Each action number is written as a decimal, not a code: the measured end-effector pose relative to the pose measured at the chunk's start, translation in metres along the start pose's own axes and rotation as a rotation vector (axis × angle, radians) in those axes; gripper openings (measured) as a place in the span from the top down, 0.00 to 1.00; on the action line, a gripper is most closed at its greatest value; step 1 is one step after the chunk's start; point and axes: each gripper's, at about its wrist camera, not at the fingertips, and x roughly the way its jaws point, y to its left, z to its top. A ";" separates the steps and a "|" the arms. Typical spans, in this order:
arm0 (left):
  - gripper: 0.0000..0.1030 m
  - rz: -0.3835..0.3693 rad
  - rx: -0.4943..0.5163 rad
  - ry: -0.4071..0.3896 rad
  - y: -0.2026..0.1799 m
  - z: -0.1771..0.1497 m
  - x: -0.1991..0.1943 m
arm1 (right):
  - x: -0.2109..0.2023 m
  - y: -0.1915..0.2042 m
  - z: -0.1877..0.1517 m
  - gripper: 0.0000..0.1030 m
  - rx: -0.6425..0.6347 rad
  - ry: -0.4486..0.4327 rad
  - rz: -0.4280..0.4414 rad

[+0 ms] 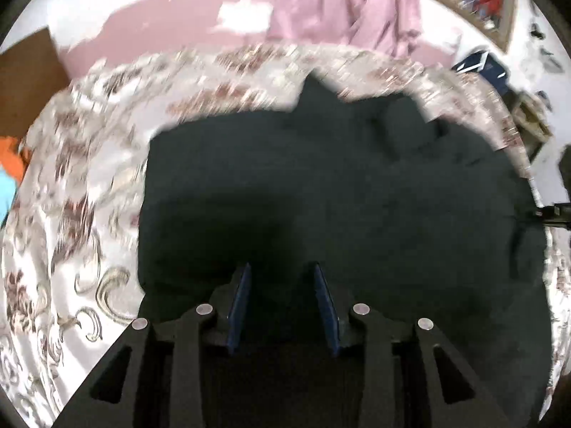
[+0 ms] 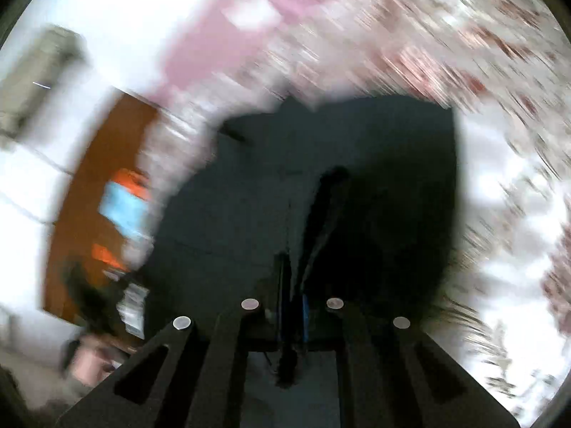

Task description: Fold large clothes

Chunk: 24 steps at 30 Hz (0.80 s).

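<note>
A large dark garment (image 1: 339, 185) lies spread on a bed with a floral cover (image 1: 82, 192). My left gripper (image 1: 282, 274) is open just above the garment's near part, its blue pads (image 1: 239, 303) apart with nothing between them. In the right wrist view, which is badly blurred, my right gripper (image 2: 293, 285) is shut on a fold of the same dark garment (image 2: 321, 164), and the cloth hangs between its fingers. The other gripper's tip shows at the right edge of the left wrist view (image 1: 553, 212), at the garment's edge.
A pink curtain (image 1: 349, 3) hangs behind the bed against a pink and white wall. A brown wooden piece (image 1: 28, 67) and orange and blue items (image 1: 12, 164) are at the left. Clutter and a dark box (image 1: 485, 67) sit at the right.
</note>
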 end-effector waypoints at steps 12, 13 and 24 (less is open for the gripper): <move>0.66 -0.005 0.079 -0.083 -0.001 -0.003 -0.026 | -0.067 0.044 -0.029 0.66 -0.144 -0.269 -0.228; 0.66 -0.016 0.068 -0.086 -0.003 -0.001 -0.027 | -0.066 0.062 -0.029 0.57 -0.177 -0.288 -0.186; 0.66 0.050 -0.010 -0.017 -0.012 0.000 0.010 | 0.069 0.184 -0.031 0.69 -0.479 -0.147 -0.145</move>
